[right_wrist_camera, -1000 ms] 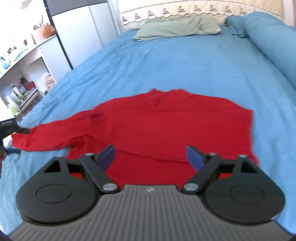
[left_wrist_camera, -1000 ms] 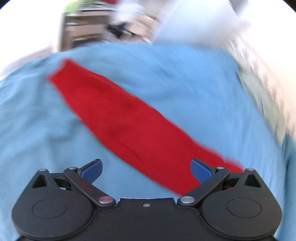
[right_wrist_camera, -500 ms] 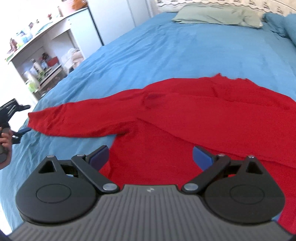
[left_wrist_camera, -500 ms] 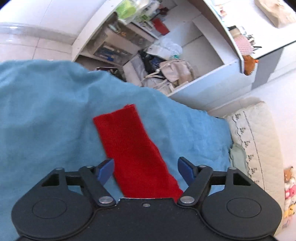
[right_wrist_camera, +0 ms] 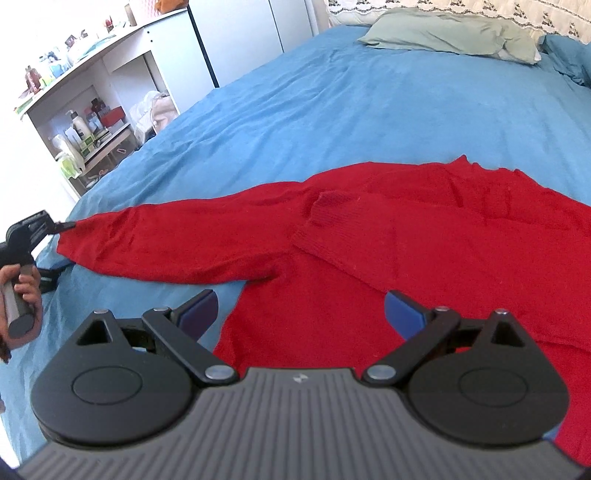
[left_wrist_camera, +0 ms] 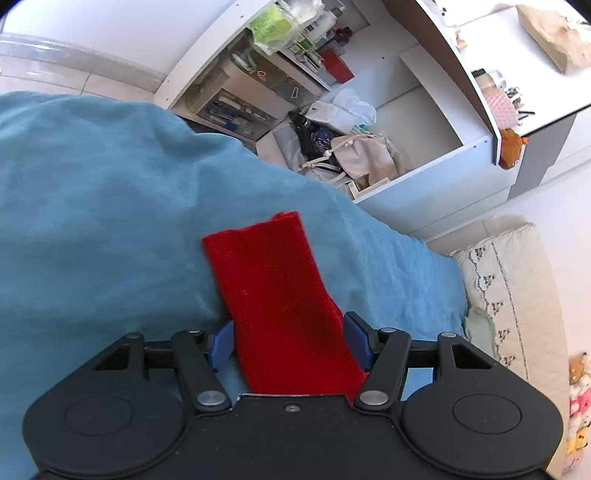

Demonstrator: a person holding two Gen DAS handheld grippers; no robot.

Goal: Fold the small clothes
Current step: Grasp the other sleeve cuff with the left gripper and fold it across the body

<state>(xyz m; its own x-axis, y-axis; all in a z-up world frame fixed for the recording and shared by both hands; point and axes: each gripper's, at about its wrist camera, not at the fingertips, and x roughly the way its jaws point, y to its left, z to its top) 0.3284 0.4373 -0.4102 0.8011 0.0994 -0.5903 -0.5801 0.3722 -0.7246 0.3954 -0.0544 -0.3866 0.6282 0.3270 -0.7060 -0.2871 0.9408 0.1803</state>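
A red long-sleeved sweater (right_wrist_camera: pixel 424 236) lies spread on the blue bed (right_wrist_camera: pixel 369 110), one sleeve folded across its body and the other sleeve (right_wrist_camera: pixel 177 240) stretched out to the left. In the left wrist view that sleeve's cuff end (left_wrist_camera: pixel 273 288) lies between the blue fingertips of my left gripper (left_wrist_camera: pixel 290 341), whose jaws stand open on either side of the cloth. The left gripper also shows in the right wrist view (right_wrist_camera: pixel 33 229) at the sleeve's tip. My right gripper (right_wrist_camera: pixel 301 312) is open and empty above the sweater's lower left body.
A white shelf unit (left_wrist_camera: pixel 332 110) with bottles, bags and boxes stands beside the bed's left edge; it also shows in the right wrist view (right_wrist_camera: pixel 92 110). A green pillow (right_wrist_camera: pixel 454 35) lies at the head of the bed. A quilted headboard (left_wrist_camera: pixel 517 302) is at right.
My left gripper has swung round to the sleeve's end, which now lies between its narrower open jaws. My right gripper has shifted left over the sweater's lower body.
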